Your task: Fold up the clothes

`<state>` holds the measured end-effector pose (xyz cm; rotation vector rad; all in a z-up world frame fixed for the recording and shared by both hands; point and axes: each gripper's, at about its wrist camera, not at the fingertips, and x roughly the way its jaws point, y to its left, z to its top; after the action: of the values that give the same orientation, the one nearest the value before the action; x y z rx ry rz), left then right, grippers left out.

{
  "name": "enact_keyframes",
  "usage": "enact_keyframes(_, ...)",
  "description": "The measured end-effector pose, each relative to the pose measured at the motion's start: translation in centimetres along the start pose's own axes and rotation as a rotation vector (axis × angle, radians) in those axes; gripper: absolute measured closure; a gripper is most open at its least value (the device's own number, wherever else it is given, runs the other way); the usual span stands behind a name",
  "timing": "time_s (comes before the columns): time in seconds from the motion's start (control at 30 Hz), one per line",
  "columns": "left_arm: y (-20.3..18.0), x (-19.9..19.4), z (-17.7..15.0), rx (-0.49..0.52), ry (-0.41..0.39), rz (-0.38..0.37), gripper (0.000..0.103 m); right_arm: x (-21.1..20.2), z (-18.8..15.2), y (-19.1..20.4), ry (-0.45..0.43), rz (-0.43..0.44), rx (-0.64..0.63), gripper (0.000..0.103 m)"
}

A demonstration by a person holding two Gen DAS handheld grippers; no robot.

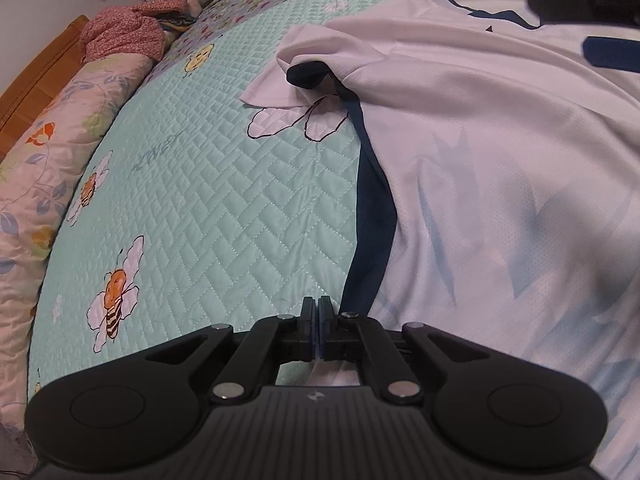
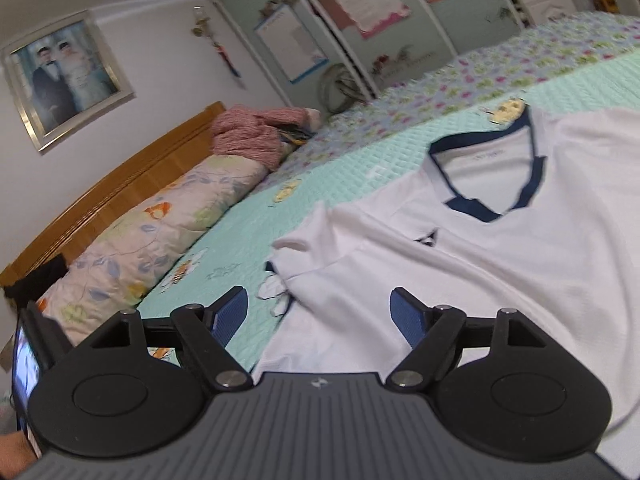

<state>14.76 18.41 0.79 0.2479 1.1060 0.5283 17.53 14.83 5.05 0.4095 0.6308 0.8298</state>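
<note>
The white jersey (image 1: pixel 500 168) lies spread on the quilted bedspread (image 1: pixel 208 208), the left gripper (image 1: pixel 319 312) pinching its bottom hem corner while the right gripper (image 2: pixel 319 312) hangs spread above the shirt.

Shirt (image 1: pixel 500 168) on quilt (image 1: pixel 192 200)

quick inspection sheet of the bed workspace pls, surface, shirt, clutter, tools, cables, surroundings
surface: mint quilted bedspread with bee prints, lying smooth.
job's things: white shirt with navy collar spread face up, left sleeve crumpled; not yet folded.
clutter: rolled floral quilt and pink garment along the headboard side.
grippers: left tool shut at the shirt's navy side seam; whether cloth is pinched cannot be told. right tool open, above the shirt, holding nothing.
cables: nothing seen.
surroundings: wooden headboard, framed photo, wardrobe doors with posters.
</note>
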Motion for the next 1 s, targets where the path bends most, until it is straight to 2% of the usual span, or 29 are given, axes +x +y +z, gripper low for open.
enact_keyframes(0.13, 0.1, -0.4, 0.3, -0.021, 0.009, 0.001, 0.099, -1.9, 1.8, -0.9, 0.012, 0.002, 0.07, 0.024)
enact_keyframes(0.2, 0.3, -0.9, 0.7, -0.057, 0.007, -0.008, 0.098, -3.5, 2.9, -1.2, -0.016, 0.018, 0.091, 0.024)
enact_keyframes(0.27, 0.5, -1.9, 1.0, -0.108, -0.028, -0.074, 0.08, -5.3, 3.9, -1.6, -0.062, 0.016, 0.108, 0.021)
enact_keyframes(0.3, 0.6, -2.2, 1.1, -0.129, -0.047, -0.116, 0.065, -6.1, 4.4, -1.9, -0.084, 0.008, 0.117, 0.021)
enact_keyframes(0.33, 0.4, -2.4, 1.2, -0.14, -0.06, -0.138, 0.058, -6.8, 4.8, -2.3, -0.1, -0.001, 0.129, 0.021)
enact_keyframes(0.43, -0.7, -1.8, 1.4, -0.137, -0.061, -0.137, 0.058, -8.1, 5.5, -3.4, -0.136, -0.018, 0.168, 0.021)
enact_keyframes(0.53, -1.2, -0.9, 1.0, -0.136, -0.049, -0.13, 0.056, -7.9, 5.7, -3.8, -0.127, -0.036, 0.158, 0.021)
enact_keyframes(0.67, -0.1, -0.8, 0.5, -0.17, 0.006, -0.033, 0.057, -4.1, 4.6, -3.5, 0.012, -0.093, 0.093, 0.021)
enact_keyframes(0.8, 0.6, -1.3, -0.4, -0.16, 0.006, 0.041, 0.059, -1.2, 3.3, -3.3, 0.111, -0.124, 0.061, 0.021)
enact_keyframes(0.83, 0.4, -1.7, -0.6, -0.156, -0.009, 0.083, 0.06, -0.9, 3.1, -3.4, 0.119, -0.131, 0.063, 0.021)
enact_keyframes(0.9, -0.2, -3.3, -0.6, -0.156, -0.089, 0.159, 0.06, -0.4, 2.9, -3.9, 0.129, -0.148, 0.072, 0.021)
enact_keyframes(0.97, -0.5, -5.5, -0.4, -0.193, -0.212, 0.102, 0.059, -0.2, 2.7, -4.8, 0.132, -0.177, 0.097, 0.021)
enact_keyframes(1.0, -0.7, -6.6, -0.2, -0.215, -0.268, 0.052, 0.055, -0.1, 2.6, -5.2, 0.134, -0.191, 0.11, 0.021)
